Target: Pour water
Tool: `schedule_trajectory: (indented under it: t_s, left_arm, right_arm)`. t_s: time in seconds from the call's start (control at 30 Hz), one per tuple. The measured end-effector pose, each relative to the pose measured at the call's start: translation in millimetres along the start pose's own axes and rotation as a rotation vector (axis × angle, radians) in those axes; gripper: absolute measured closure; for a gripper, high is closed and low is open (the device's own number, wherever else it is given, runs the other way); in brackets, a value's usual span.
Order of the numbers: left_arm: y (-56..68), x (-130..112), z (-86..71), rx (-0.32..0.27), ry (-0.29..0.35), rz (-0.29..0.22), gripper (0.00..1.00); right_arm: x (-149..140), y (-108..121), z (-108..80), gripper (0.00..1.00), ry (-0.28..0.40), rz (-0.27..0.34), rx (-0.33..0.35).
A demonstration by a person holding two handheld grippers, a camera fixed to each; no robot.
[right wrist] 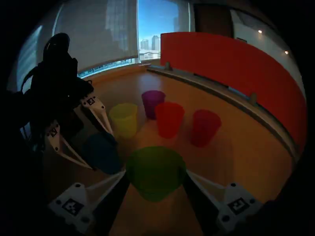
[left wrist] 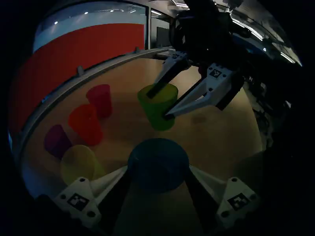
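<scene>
At the bench [left wrist: 220, 133], a blue cup [left wrist: 157, 157] is pinched in the left gripper [left wrist: 157, 170] jaws, a green cup [right wrist: 155, 165] in the right gripper [right wrist: 156, 174] jaws; slow tilting, rim over rim, is advised.

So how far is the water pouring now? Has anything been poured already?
Done: both cups look gripped, the left gripper on the blue cup and the right gripper on the green cup. In hand: the two cups are held near each other, neither tipped over the other. Left: the pour itself. I cannot tell whether either cup holds water.
</scene>
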State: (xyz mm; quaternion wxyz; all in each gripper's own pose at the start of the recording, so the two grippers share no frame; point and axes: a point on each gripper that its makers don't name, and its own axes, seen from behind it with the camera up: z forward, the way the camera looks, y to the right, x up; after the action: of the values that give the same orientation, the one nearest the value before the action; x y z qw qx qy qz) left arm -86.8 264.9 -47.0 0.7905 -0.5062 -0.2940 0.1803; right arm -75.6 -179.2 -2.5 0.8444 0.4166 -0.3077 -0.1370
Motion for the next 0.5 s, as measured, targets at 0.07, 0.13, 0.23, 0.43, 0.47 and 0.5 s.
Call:
schedule_trajectory:
  t_s: [0.07,0.13,0.23,0.43,0.47,0.5]
  left_arm:
    - [0.2,-0.4,-0.2,-0.001,-0.001,0.002,0.15]
    - [0.5,-0.6,-0.2,-0.001,-0.001,0.003,0.15]
    - [0.8,-1.1,-0.2,-0.003,-0.002,0.0,0.14]
    - [1.6,-2.7,-1.4,-0.011,-0.005,-0.009,0.14]
    - [1.7,-3.0,-1.6,-0.012,-0.006,-0.01,0.14]
    - [1.8,-3.4,-1.6,-0.012,-0.006,-0.011,0.14]
  right_arm:
    - [-3.9,-1.4,1.9,0.09,-0.009,0.004,0.003]
    - [-7.4,-3.4,3.2,0.09,-0.017,0.011,0.009]
    - [-11.8,-5.0,4.7,0.09,-0.026,0.02,0.014]
    - [-19.4,-8.0,6.0,0.09,-0.041,0.02,0.021]
    - [-20.5,-8.3,6.4,0.09,-0.043,0.019,0.021]
    - [-21.2,-8.4,6.8,0.09,-0.045,0.018,0.02]
